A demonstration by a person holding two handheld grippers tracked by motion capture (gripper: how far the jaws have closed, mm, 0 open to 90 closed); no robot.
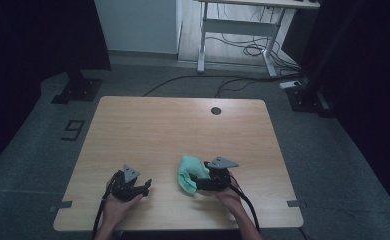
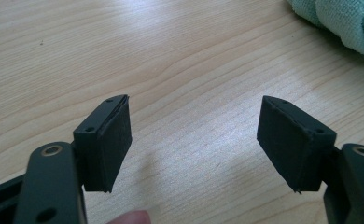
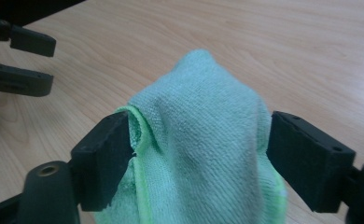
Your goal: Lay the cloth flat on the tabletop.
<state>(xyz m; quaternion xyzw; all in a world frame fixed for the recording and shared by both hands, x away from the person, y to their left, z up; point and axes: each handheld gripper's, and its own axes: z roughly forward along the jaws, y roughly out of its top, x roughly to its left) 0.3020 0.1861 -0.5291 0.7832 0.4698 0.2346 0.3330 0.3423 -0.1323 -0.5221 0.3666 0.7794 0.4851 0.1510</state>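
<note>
One bunched mint-green terry cloth point(image 1: 187, 173) on the pale wooden table point(image 1: 148, 130), lower centre of the high view.

Cloth's long axis runs from lower frame toward upper frame in the high view, slightly tilted left at the near end; in the right gripper view its humped end points up-frame, away from the camera. Right gripper point(image 3: 196, 154) straddles the cloth, jaws spread wide; the left pad touches the green hem, the right pad sits at the cloth's edge, not visibly squeezing. Left gripper point(image 2: 194, 140), lower left of the high view, stands released over bare wood, cloth at upper right of its view. Count: one cloth, two grippers, two hands.
</note>
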